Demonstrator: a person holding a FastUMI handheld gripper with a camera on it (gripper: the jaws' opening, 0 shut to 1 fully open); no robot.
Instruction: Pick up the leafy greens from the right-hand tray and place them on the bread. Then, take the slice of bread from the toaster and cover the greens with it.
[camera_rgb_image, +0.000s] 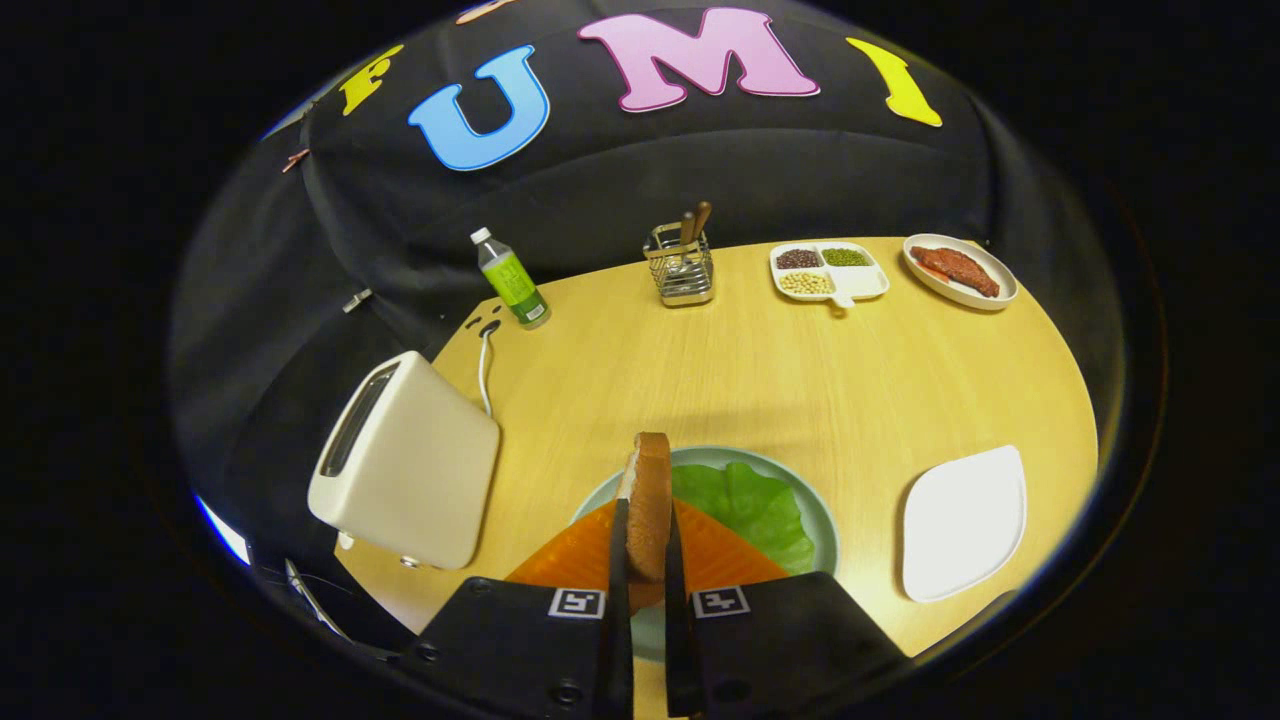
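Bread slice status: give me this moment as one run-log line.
claw: shut on bread slice, held on edge | below: leafy greens on green plate | toaster: slot looks empty | right-hand tray: bare

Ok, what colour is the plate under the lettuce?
Pale green plate, clearest in the gripper view, just beyond the claw.

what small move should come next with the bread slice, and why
Probably lower and tip it flat. The hand-held gripper is shut on the brown-crusted bread slice, held on edge over the green lettuce leaf on the round pale green plate; the white rectangular tray is bare.
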